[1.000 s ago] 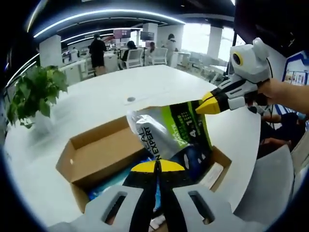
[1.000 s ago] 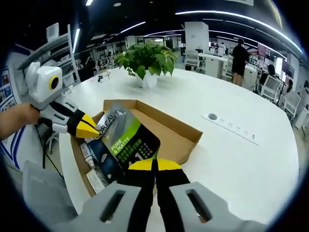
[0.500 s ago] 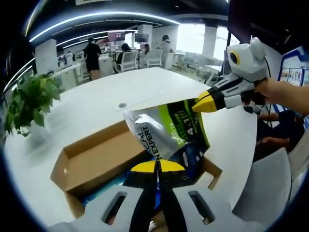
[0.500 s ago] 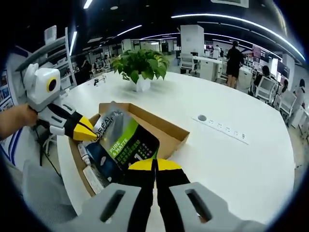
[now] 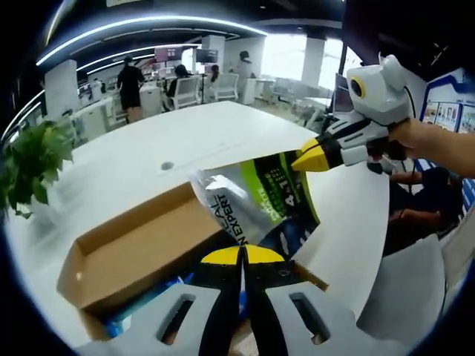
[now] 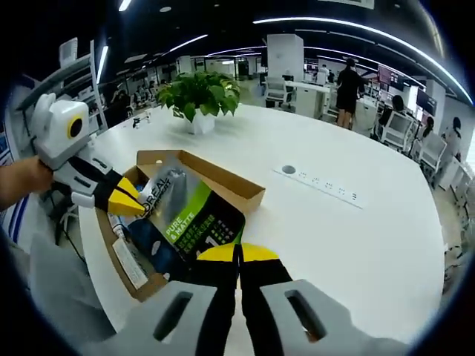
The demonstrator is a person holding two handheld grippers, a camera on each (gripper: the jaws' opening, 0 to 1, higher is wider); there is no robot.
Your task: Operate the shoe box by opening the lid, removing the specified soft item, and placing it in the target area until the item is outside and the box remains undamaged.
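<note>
In the left gripper view, my left gripper point(image 5: 242, 256) has its jaws closed on the lower edge of a silver and green pouch point(image 5: 256, 208), held up above the open cardboard box point(image 5: 133, 248). My right gripper point(image 5: 308, 157) reaches in from the right, its yellow tips pinched on the pouch's upper corner. The box sits on a white tabletop point(image 5: 193, 133), with a potted plant point(image 5: 30, 163) at the far left and people at desks behind.

In the right gripper view, my right gripper point(image 6: 239, 256) is clamped on the pouch point(image 6: 189, 219). My left gripper point(image 6: 130, 202) grips its far edge. Small packets point(image 6: 132, 259) lie in the box point(image 6: 223, 182) beneath. A plant point(image 6: 197, 93) stands beyond, and a socket strip point(image 6: 319, 182) is set into the tabletop point(image 6: 356, 245).
</note>
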